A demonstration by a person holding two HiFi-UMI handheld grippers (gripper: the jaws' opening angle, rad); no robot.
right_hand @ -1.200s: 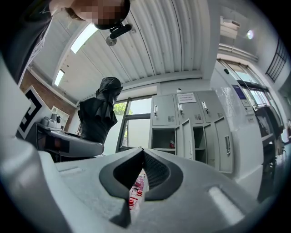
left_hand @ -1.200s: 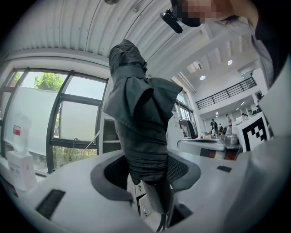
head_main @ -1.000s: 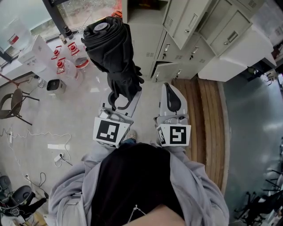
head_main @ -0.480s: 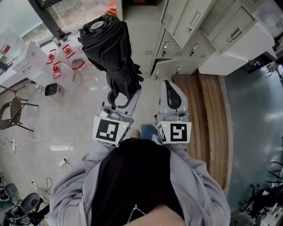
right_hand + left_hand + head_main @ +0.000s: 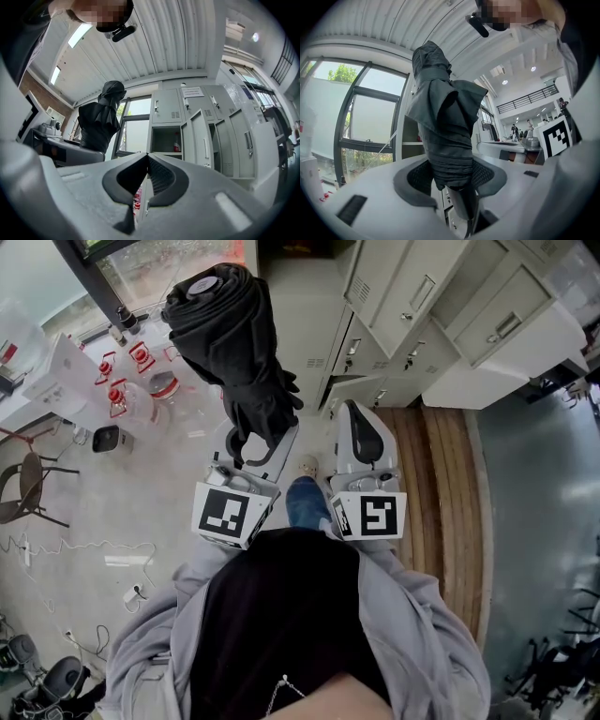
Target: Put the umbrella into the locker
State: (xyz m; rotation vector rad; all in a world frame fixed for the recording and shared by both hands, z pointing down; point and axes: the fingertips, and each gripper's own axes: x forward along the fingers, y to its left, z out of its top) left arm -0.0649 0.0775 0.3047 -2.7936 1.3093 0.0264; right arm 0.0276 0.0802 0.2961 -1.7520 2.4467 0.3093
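A folded black umbrella (image 5: 234, 343) stands upright in my left gripper (image 5: 258, 442), whose jaws are shut on its lower end just above the handle. In the left gripper view the umbrella (image 5: 445, 140) fills the gap between the pads (image 5: 485, 176). My right gripper (image 5: 363, 423) is beside it on the right, shut and empty; its fingertips (image 5: 148, 157) meet. Grey lockers (image 5: 394, 306) stand ahead. One locker compartment (image 5: 166, 140) is open, its door (image 5: 204, 143) swung to the right, with a red bottle inside.
Several water bottles with red labels (image 5: 131, 381) stand on the floor at the left by a window. A folding chair (image 5: 28, 484) and loose cables (image 5: 66, 535) lie further left. A wooden strip (image 5: 431, 493) runs along the floor at the right, below a white cabinet (image 5: 506, 357).
Both grippers and the umbrella have moved forward toward the lockers. A leg in blue jeans with a shoe now shows between the grippers.
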